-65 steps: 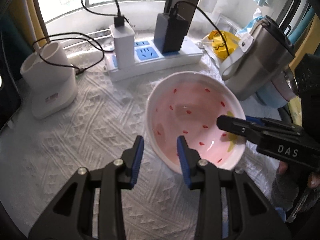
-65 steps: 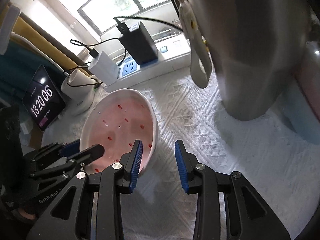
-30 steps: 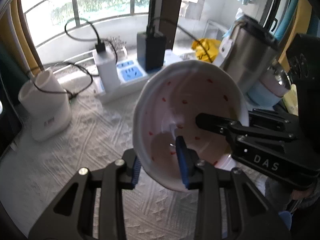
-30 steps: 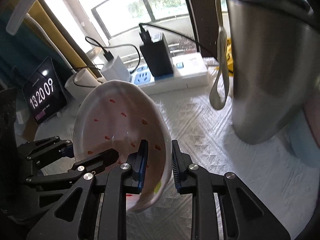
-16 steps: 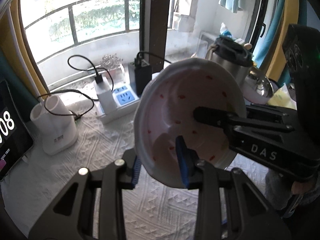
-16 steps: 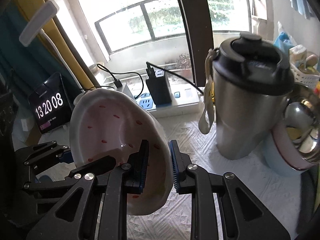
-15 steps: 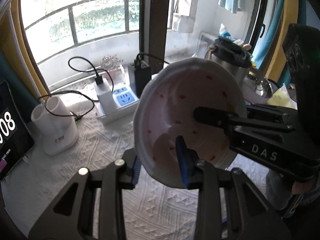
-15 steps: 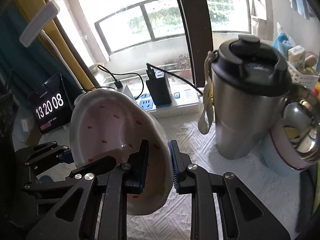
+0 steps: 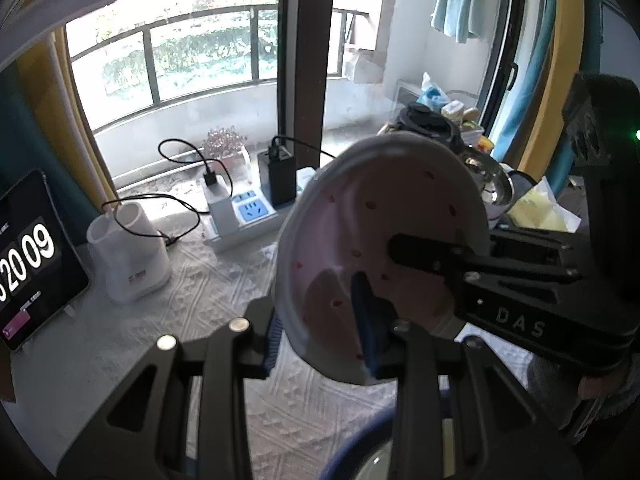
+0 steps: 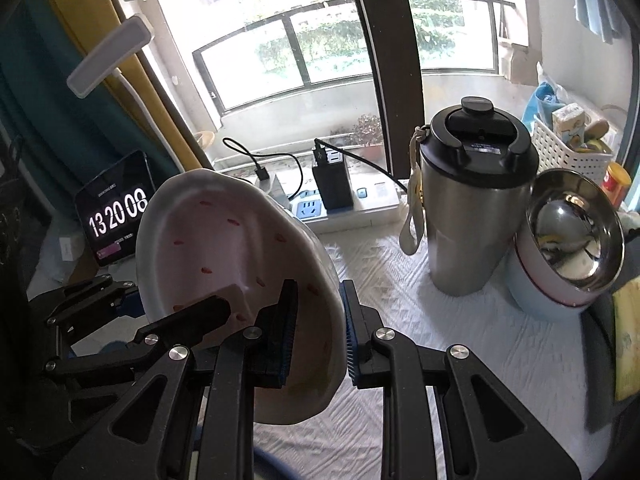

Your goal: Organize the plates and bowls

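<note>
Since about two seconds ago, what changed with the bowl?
Both the left hand-held gripper and right hand-held gripper closed on the pink bowl's rim and lifted it off the tablecloth, tilted. The tumbler and power strip stayed put.

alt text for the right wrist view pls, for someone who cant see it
A pink bowl with red flecks is held tilted above a white tablecloth, its rim pinched by the right gripper near the camera and by the left gripper from the left. Behind stand a steel tumbler, a metal bowl, a power strip and a clock screen.
</note>
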Action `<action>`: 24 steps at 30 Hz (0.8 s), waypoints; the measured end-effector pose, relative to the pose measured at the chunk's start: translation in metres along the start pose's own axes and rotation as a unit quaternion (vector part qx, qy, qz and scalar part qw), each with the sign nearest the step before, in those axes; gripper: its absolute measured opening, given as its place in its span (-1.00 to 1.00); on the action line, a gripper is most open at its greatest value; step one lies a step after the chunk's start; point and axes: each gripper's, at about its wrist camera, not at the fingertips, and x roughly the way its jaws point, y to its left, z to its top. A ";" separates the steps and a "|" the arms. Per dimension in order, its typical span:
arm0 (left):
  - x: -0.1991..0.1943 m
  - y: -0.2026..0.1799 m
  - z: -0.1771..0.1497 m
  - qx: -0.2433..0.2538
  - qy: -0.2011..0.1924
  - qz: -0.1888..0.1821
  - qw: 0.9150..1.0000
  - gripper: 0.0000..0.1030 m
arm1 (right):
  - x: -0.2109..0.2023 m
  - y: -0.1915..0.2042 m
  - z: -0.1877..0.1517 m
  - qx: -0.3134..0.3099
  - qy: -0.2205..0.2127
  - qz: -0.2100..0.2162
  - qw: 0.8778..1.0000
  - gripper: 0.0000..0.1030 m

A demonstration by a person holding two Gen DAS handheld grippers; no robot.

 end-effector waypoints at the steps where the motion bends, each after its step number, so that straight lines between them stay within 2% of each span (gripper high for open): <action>1: -0.003 -0.001 -0.001 0.000 -0.001 0.000 1.000 -0.36 | -0.002 0.001 -0.002 0.001 0.000 0.000 1.000 -0.56; 24: -0.060 -0.013 -0.038 -0.015 -0.014 -0.002 1.000 -0.36 | -0.051 0.025 -0.043 0.013 -0.009 0.014 1.000 -0.56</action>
